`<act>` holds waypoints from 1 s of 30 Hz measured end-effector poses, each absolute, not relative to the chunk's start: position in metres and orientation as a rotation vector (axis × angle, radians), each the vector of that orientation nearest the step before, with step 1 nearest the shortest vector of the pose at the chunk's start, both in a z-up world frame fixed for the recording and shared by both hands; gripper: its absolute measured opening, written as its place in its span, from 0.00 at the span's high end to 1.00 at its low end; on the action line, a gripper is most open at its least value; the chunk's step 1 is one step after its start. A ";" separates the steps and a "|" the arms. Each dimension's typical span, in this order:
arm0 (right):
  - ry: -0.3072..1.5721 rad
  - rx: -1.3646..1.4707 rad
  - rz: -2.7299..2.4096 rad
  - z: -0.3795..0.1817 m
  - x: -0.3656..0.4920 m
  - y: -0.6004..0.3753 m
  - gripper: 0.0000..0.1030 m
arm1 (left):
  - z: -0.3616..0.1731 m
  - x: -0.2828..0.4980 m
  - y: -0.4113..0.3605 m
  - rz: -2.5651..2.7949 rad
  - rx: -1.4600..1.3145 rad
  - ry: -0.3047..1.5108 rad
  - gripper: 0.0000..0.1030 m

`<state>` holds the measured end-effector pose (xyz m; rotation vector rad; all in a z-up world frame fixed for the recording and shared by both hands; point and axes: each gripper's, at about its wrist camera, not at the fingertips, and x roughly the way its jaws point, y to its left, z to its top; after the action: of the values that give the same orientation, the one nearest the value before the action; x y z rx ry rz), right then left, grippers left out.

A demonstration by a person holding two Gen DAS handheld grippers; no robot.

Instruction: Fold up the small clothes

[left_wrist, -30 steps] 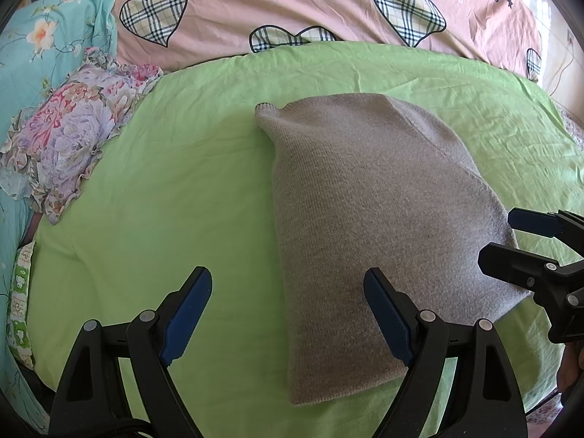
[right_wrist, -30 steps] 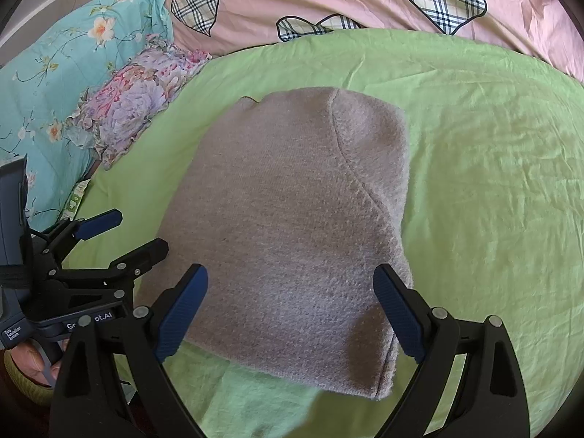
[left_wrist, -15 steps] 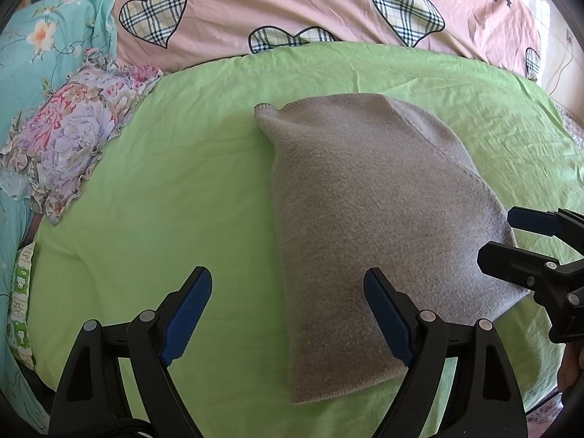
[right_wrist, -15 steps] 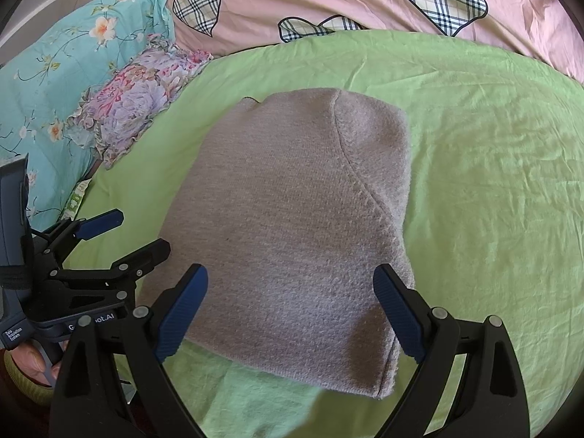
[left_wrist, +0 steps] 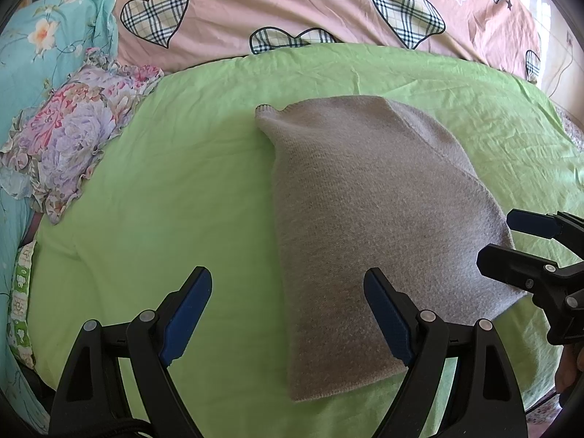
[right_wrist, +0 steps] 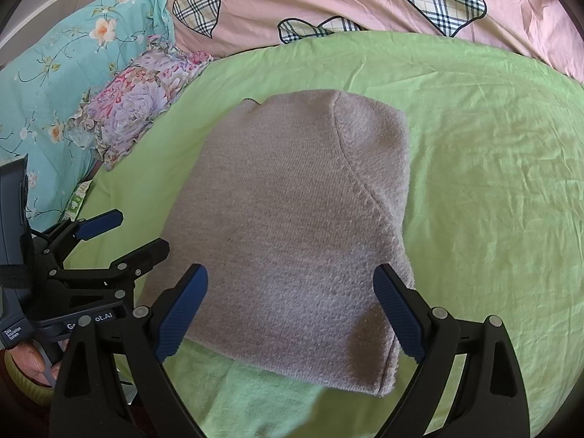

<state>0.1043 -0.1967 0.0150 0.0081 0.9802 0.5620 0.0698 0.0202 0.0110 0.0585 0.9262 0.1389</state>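
Note:
A grey knitted garment (left_wrist: 368, 226) lies folded flat on the green sheet (left_wrist: 175, 197); it also shows in the right wrist view (right_wrist: 292, 226). My left gripper (left_wrist: 288, 314) is open and empty, above the garment's near left edge, its right finger over the cloth. It shows at the left of the right wrist view (right_wrist: 127, 233). My right gripper (right_wrist: 292, 310) is open and empty, above the garment's near edge. It shows at the right of the left wrist view (left_wrist: 503, 237), beside the garment's right edge.
A floral ruffled cushion (left_wrist: 69, 138) and a turquoise flowered pillow (left_wrist: 43, 40) lie at the left. A pink quilt with checked hearts (left_wrist: 292, 3) lies along the far side. The green sheet (right_wrist: 492, 182) stretches right of the garment.

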 end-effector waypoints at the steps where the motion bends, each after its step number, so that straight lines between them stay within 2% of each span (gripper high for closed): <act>1: 0.979 0.006 0.561 0.015 0.104 -0.196 0.11 | 0.011 0.070 0.020 0.138 0.057 0.926 0.17; 30: 0.976 0.014 0.564 0.020 0.102 -0.197 0.11 | 0.013 0.069 0.019 0.137 0.051 0.926 0.17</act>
<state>0.1018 -0.1968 0.0201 0.0138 0.9755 0.5639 0.0687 0.0193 0.0128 0.0508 0.9265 0.1367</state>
